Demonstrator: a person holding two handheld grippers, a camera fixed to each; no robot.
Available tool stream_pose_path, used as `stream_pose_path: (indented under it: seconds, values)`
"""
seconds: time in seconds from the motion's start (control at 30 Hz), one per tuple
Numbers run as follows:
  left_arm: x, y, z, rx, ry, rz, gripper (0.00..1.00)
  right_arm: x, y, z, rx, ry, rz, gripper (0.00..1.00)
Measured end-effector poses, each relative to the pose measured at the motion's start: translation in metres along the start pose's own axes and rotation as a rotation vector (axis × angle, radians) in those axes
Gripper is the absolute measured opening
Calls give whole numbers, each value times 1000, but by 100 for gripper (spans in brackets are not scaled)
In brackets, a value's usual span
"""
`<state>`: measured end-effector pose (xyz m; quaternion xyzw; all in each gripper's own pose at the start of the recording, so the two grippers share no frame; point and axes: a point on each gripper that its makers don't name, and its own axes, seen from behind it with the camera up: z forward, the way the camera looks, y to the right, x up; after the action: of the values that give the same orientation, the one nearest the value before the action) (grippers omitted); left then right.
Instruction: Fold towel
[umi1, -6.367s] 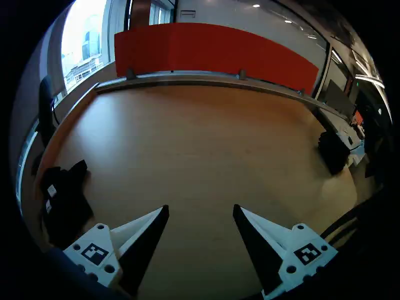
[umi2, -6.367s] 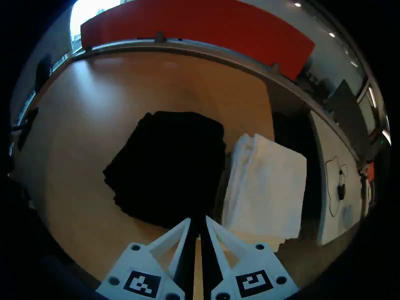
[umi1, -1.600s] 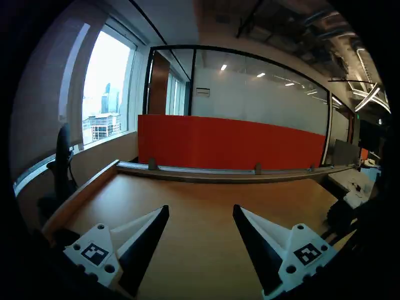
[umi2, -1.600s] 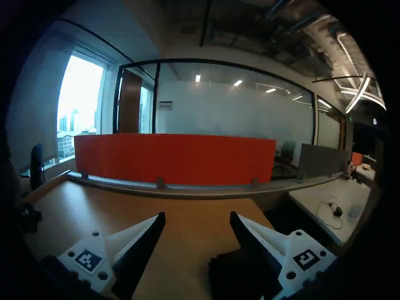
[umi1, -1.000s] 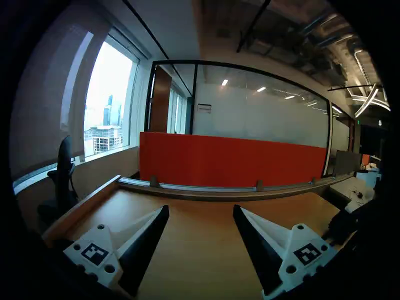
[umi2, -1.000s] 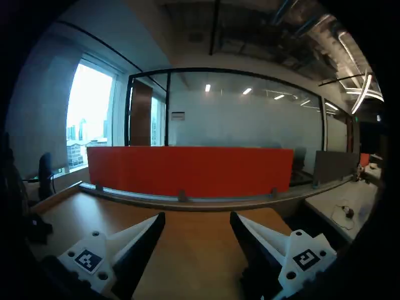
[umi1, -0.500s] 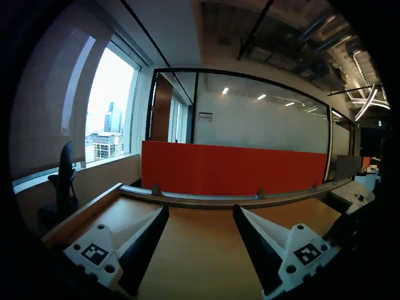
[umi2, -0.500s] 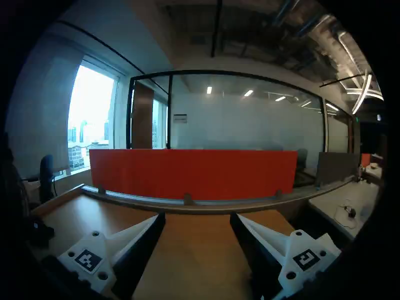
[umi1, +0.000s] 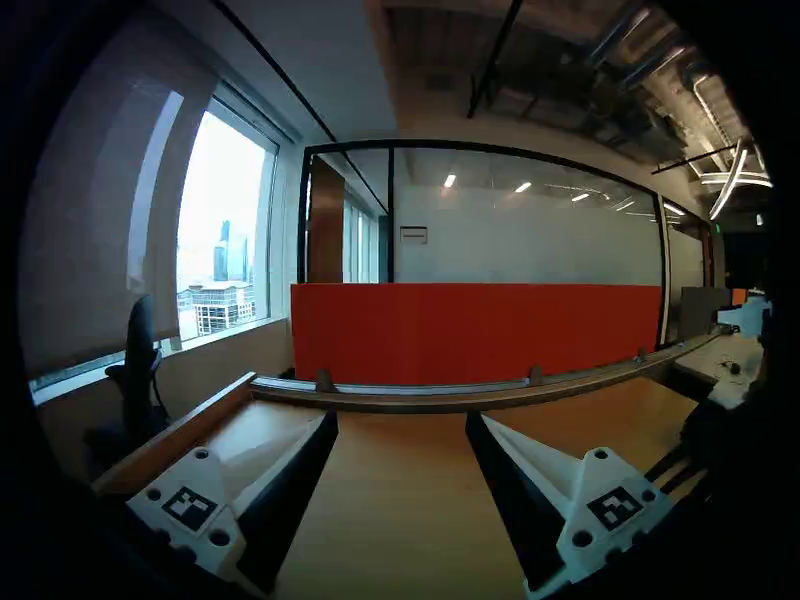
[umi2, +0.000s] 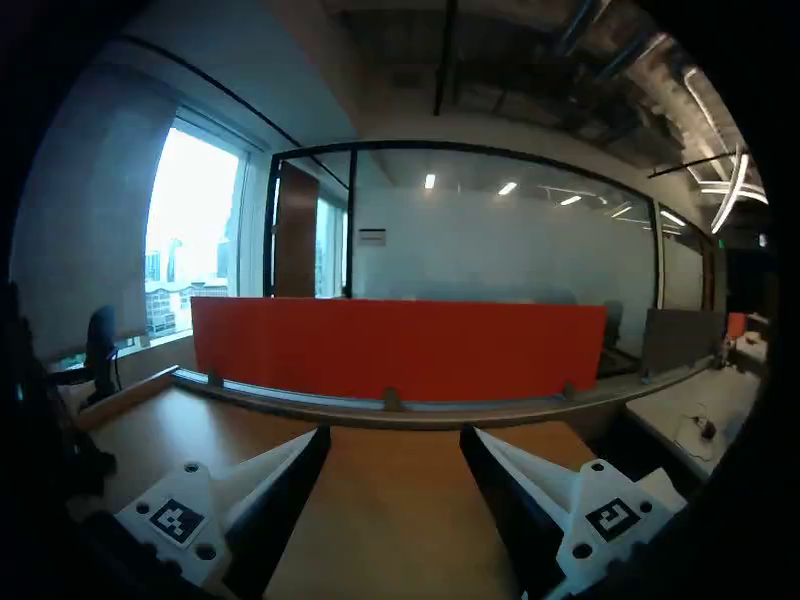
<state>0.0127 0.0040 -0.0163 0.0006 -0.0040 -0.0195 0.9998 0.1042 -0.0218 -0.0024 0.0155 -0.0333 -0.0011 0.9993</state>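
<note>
My left gripper (umi1: 400, 416) hovers low over the wooden table (umi1: 400, 500), level with it and aimed at the red divider (umi1: 480, 332). It is open, with bare tabletop between its white fingers (umi1: 285, 468). My right gripper (umi2: 393, 432) is held the same way over the table (umi2: 400, 510), open with nothing between its fingers (umi2: 545, 478). A dark shape (umi1: 712, 430) sits at the right edge of the left gripper view; I cannot tell what it is.
The red divider (umi2: 400, 350) and a metal rail (umi2: 400, 410) close off the table's far edge. An office chair (umi1: 138, 365) stands by the window on the left. A white desk (umi2: 700, 415) with a cable lies to the right. A dark object (umi2: 85, 462) sits at the table's left.
Both grippers have tilted up from looking down at the table to looking level at the room. The right gripper, earlier shut above the black and white towels, has opened. The towels slid out of frame.
</note>
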Motion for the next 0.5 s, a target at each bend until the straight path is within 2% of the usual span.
stream_pose_path:
  seconds: [0.2,0.5]
  values:
    - [-20,5,-2,-5,28,-2,95,-4,-5,-3,-4,25,10,100]
    - [-60,6,-2,-7,54,7,95,-21,-15,-4,9,35,0,100]
